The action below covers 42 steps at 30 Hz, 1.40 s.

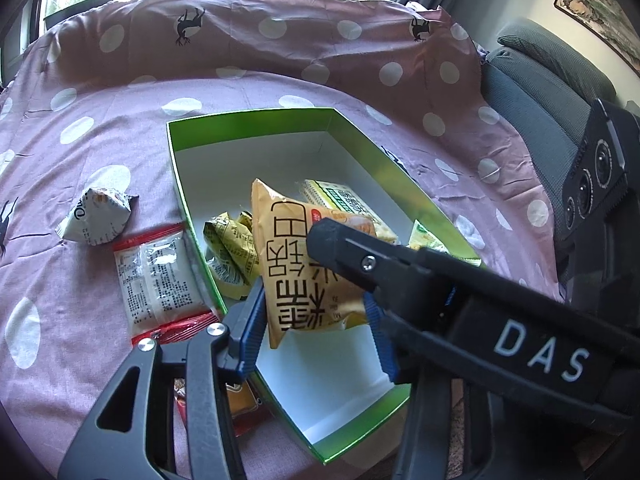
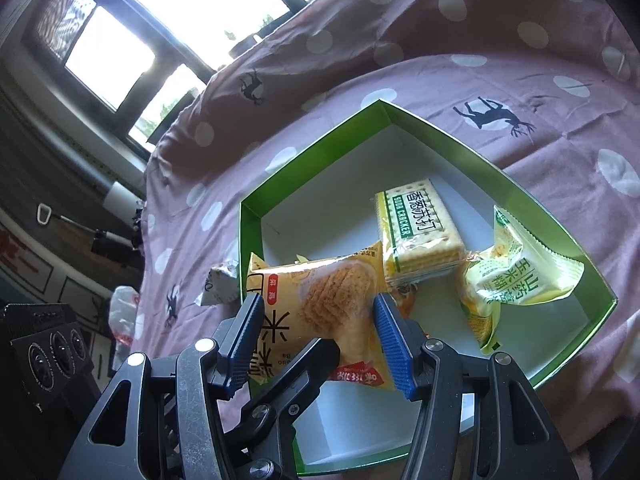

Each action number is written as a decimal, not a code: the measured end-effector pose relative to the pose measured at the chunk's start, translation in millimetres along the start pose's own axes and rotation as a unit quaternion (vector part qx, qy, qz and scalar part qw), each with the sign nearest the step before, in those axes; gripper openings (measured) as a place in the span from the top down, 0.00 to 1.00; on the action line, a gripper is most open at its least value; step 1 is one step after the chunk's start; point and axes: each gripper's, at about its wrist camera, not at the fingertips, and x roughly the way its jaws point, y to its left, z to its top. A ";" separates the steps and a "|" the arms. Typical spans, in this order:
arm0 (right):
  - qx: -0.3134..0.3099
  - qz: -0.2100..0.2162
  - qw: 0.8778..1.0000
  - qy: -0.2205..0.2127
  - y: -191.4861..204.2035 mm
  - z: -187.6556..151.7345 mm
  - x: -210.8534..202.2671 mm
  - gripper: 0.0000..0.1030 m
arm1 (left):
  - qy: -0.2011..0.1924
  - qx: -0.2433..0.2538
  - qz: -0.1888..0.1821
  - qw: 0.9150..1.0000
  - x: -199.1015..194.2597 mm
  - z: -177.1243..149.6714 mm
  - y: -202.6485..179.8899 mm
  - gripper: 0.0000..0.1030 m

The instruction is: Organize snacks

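I have the orange rice-cake packet (image 2: 320,312) pinched between the blue pads of my right gripper (image 2: 320,330), hanging just above the near end of the green box (image 1: 180,184), which I judge is where it belongs. My left gripper (image 1: 316,312) straddles the same packet, but whether its pads still press on it I cannot tell. Inside the box, beyond the packet, lie a soda cracker pack (image 2: 416,232) and a green corn snack bag (image 2: 516,272), with yellow wrapped pieces (image 1: 232,248) against the box's left wall. Left of the box, on the spotted cloth (image 1: 100,140), a red-ended sachet (image 1: 160,280) and a white wrapped snack (image 1: 96,216) wait outside, presumably still to go in
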 end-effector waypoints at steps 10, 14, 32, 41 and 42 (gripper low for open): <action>-0.007 -0.020 0.999 -0.030 2.3 0.8 -17.4 0.32 | -0.018 -0.053 -0.025 0.998 -29.1 0.8 26.7 0.38; -0.015 -0.008 0.999 -0.037 9.2 -0.8 -25.6 0.31 | -0.043 -0.052 0.035 0.997 -53.5 -6.6 41.2 0.28; -0.054 0.027 0.998 -0.019 44.0 -16.2 -26.1 0.31 | 0.075 -0.124 0.022 0.989 -9.7 -63.6 84.2 0.46; -0.061 0.029 0.998 -0.008 47.8 -18.6 -21.1 0.31 | 0.053 -0.161 -0.010 0.986 -13.3 -68.6 91.1 0.73; -0.062 0.030 0.998 -0.007 48.6 -19.2 -21.0 0.31 | 0.050 -0.168 -0.013 0.984 -15.6 -69.0 94.6 0.77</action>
